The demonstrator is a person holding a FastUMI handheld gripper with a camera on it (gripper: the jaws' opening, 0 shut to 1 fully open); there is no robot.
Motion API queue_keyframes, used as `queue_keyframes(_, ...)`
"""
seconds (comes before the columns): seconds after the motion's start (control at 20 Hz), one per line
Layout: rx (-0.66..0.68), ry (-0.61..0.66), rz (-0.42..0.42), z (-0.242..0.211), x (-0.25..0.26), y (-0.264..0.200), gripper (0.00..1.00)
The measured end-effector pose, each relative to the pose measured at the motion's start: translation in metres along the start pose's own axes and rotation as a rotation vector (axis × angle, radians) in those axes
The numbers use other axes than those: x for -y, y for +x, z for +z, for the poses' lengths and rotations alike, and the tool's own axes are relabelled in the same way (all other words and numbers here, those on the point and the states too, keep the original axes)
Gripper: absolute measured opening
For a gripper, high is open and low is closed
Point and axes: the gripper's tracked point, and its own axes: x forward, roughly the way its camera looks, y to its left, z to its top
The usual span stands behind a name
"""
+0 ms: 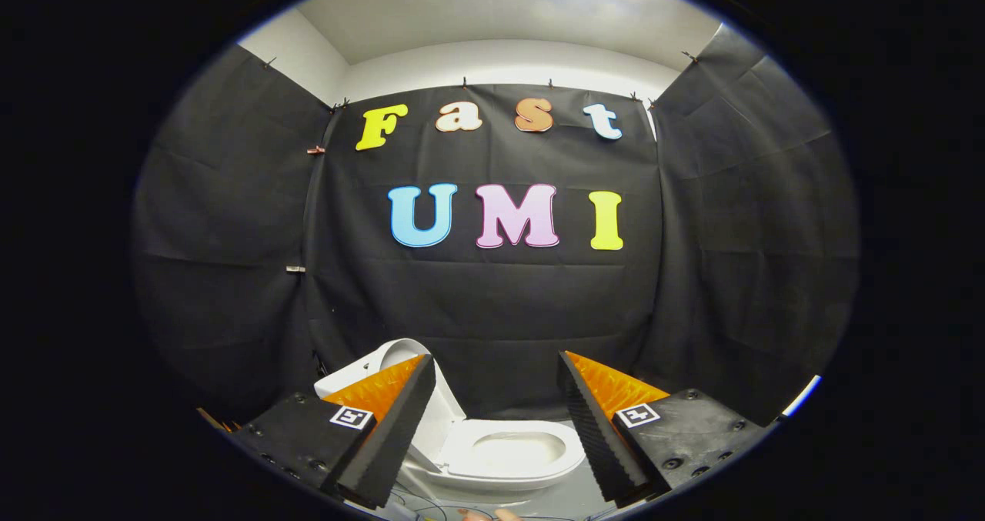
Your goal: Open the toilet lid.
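Note:
A white toilet (pixel 508 459) stands on the floor below and ahead of my gripper (pixel 496 379). Its lid (pixel 442 421) is raised, leaning back to the left behind my left finger, and the seat ring with the bowl opening (pixel 517 452) lies uncovered between the two fingers. My gripper is open, its fingers spread wide, with nothing between them. It hovers above the toilet and touches neither lid nor seat. The left finger (pixel 392 429) hides part of the lid and tank.
Black cloth walls close in the booth behind and on both sides of the toilet. Pale grey floor (pixel 569 498) shows around the toilet's base, with thin cables (pixel 415 502) lying on it near the front.

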Motion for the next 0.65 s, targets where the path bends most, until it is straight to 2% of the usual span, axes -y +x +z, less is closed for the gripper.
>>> queue_keyframes(0.65,-0.008,0.003,0.006,-0.0018,0.0005,0.0000,0.99)
